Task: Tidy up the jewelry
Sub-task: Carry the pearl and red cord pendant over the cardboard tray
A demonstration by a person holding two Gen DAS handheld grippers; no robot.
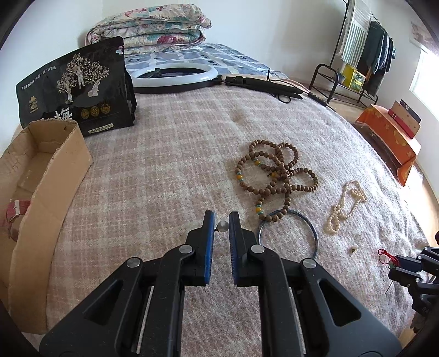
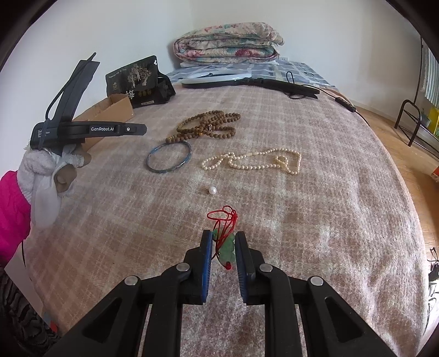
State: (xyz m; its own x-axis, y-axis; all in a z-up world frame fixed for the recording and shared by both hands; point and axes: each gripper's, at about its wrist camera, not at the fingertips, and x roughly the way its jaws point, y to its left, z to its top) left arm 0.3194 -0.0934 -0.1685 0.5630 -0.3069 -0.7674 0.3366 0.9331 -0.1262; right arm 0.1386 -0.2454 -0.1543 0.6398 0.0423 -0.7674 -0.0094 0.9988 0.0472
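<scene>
- A small pearl-like stud (image 1: pixel 222 226) is pinched between the narrowly set blue pads of the left tool (image 1: pixel 221 223), held clear of the blanket; it is judged to be bound for the cardboard box (image 1: pixel 59 175) at 9 o'clock in the left wrist view.
- A red strapped piece (image 1: pixel 15 212) already lies in that box, which suggests it serves as the collecting place.
- A green jade pendant on a red cord (image 2: pixel 227 247) is gripped between the nearly closed pads of the right tool (image 2: pixel 224 248), the cord's loop spilling out toward 12 o'clock.
- Left on the bed for sorting, as seen from the right wrist: a loose pearl (image 2: pixel 213 190) at 12 o'clock just beyond the cord, a pearl necklace (image 2: pixel 255 163) at 1 o'clock, a blue bangle (image 2: pixel 153 167) at 11 o'clock, and wooden prayer beads (image 2: pixel 208 126) behind it, one end overlapping the bangle's rim.
- The bed is covered by a pink-and-cream checked blanket (image 2: pixel 315 219); a ring light (image 1: pixel 175 72), a black pouch (image 1: pixel 74 88) and a folded floral quilt (image 1: pixel 148 26) lie at its far end.
- A clothes rack (image 1: pixel 367 52) stands at 2 o'clock in the left view, against white walls.
</scene>
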